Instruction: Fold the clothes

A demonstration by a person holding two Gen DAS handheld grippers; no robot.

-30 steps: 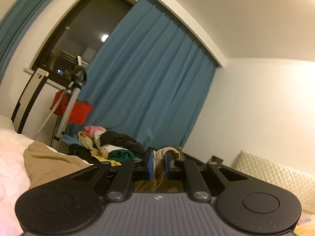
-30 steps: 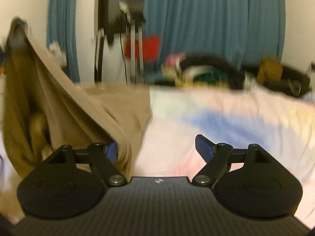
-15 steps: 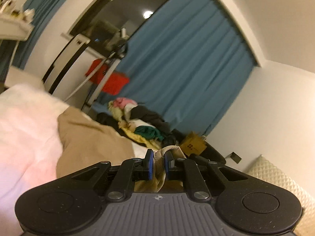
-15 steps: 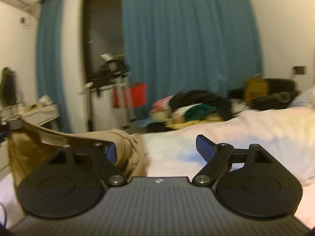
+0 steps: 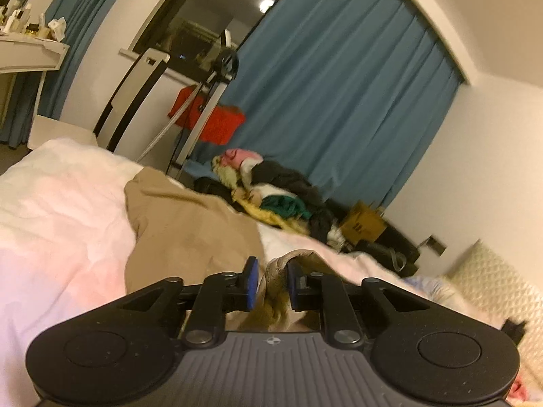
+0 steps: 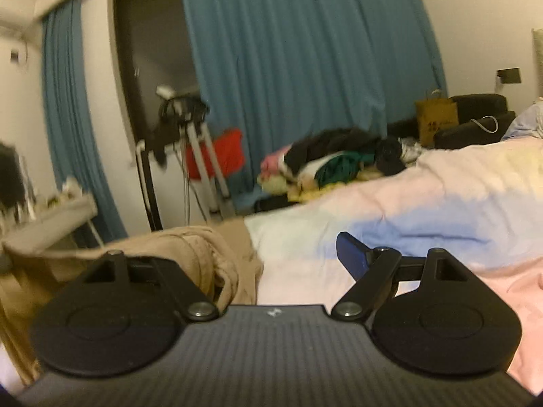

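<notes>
Two grippers share one tan garment (image 5: 190, 234), which lies spread on the bed (image 5: 61, 210) ahead of the left gripper (image 5: 271, 279) and runs away from it toward the far bed edge. A bunched fold of that cloth stands right between the left pads, nearer the right-hand one, with a sliver of gap at the left-hand pad (image 5: 251, 279); the jaws are opening, so the hold looks to be letting go rather than biting. That gripper points a little below level, low over the bed. From the right gripper (image 6: 281, 261) the garment (image 6: 203, 254) sits off to the left-hand side, heaped against and over its left finger, while the right finger (image 6: 353, 254) stands bare over the quilt; its jaws are spread wide and pinch nothing. Judging from this, the left hand is nearer the fold, and the right must shift leftward to take an edge.
</notes>
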